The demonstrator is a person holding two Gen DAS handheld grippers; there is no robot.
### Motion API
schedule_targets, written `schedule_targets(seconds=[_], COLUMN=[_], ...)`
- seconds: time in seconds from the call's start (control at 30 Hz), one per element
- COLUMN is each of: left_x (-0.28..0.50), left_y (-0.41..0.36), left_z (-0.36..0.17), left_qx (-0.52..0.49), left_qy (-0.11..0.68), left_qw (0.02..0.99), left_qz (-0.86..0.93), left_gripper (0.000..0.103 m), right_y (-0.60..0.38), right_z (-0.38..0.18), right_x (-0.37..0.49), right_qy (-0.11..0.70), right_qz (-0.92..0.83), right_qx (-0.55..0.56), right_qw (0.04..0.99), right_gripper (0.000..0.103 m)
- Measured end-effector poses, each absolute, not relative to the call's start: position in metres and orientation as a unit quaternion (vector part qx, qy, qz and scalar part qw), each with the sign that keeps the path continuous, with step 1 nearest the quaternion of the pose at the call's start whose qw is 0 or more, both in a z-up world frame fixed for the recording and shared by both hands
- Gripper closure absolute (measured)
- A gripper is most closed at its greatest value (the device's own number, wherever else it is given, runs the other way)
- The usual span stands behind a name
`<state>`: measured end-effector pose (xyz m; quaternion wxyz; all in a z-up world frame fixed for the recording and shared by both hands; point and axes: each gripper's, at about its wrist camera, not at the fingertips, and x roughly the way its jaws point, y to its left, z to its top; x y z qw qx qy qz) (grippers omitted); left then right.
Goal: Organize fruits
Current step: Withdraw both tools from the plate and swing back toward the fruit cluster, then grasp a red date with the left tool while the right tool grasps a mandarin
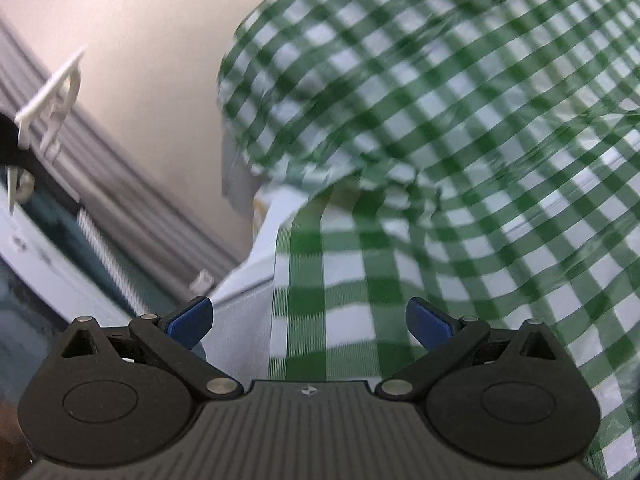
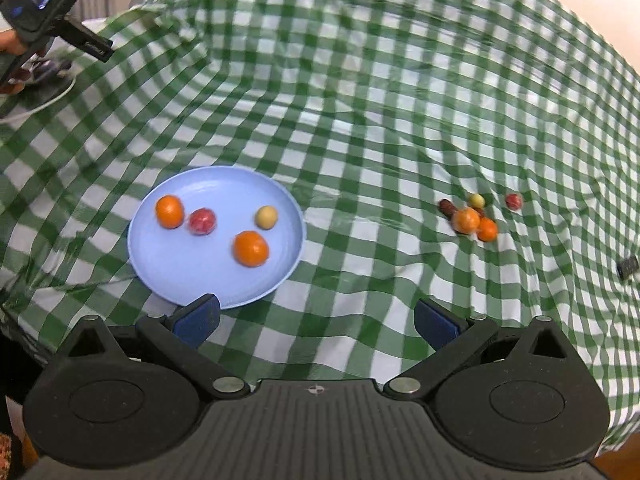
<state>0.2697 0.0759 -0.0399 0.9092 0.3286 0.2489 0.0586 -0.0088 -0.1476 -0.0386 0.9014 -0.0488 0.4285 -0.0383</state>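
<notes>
In the right wrist view a light blue plate (image 2: pixel 188 272) lies on the green checked tablecloth (image 2: pixel 360 120). It holds two oranges (image 2: pixel 169 211) (image 2: pixel 251 248), a red fruit (image 2: pixel 202 221) and a pale yellow fruit (image 2: pixel 266 216). To the right on the cloth sits a loose cluster: two orange fruits (image 2: pixel 466 220) (image 2: pixel 487 229), a small yellow one (image 2: pixel 476 200), a dark red piece (image 2: pixel 447 207) and a red fruit (image 2: pixel 513 201). My right gripper (image 2: pixel 316 322) is open, above the cloth just in front of the plate. My left gripper (image 1: pixel 310 322) is open and empty, facing the hanging cloth; no fruit shows there.
The left handheld device (image 2: pixel 44 4) with a hand on it shows at top left of the right wrist view. A small dark object (image 2: pixel 627 266) lies at the cloth's right edge. In the left wrist view, the table's corner (image 1: pixel 256 184), a wall and grey striped fabric (image 1: pixel 120 184).
</notes>
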Motion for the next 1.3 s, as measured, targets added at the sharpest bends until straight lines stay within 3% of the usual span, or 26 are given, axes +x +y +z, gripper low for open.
schedule_targets(seconds=[0.1,0.27,0.47,0.73,0.97,1.07,1.2,1.3], left_x=[0.268,0.242,0.222,0.198,0.186,0.184,0.185,0.195], left_y=[0.076,0.050,0.010,-0.093,-0.203,-0.244,-0.289,-0.309], left_z=[-0.045,-0.018,0.020,0.035,0.010,-0.014,-0.045,-0.068], left_qx=[0.321,0.320,0.277,0.205,0.200,0.214,0.237,0.256], left_qy=[0.274,0.213,0.196,0.246,0.304,0.323,0.336,0.348], left_qw=[0.906,0.923,0.940,0.936,0.894,0.869,0.843,0.829], left_qz=[0.037,0.016,-0.025,-0.143,-0.263,-0.306,-0.347,-0.356], left_gripper=[0.000,0.000,0.000,0.000,0.000,0.000,0.000,0.000], right_y=[-0.139,-0.134,-0.160,-0.255,-0.339,-0.366,-0.404,-0.427], right_z=[-0.040,-0.038,-0.034,-0.040,-0.059,-0.076,-0.108,-0.135], right_x=[-0.004,-0.005,-0.008,-0.003,0.013,0.025,0.047,0.075], right_qy=[0.433,0.429,0.413,0.376,0.328,0.321,0.329,0.341], right_qz=[-0.027,-0.017,-0.049,-0.154,-0.203,-0.197,-0.155,-0.128], right_qx=[-0.057,-0.064,-0.037,0.013,0.024,0.014,0.043,0.051], right_qw=[0.899,0.901,0.909,0.914,0.922,0.926,0.930,0.930], right_gripper=[0.001,0.001,0.001,0.001,0.002,0.011,0.042,0.048])
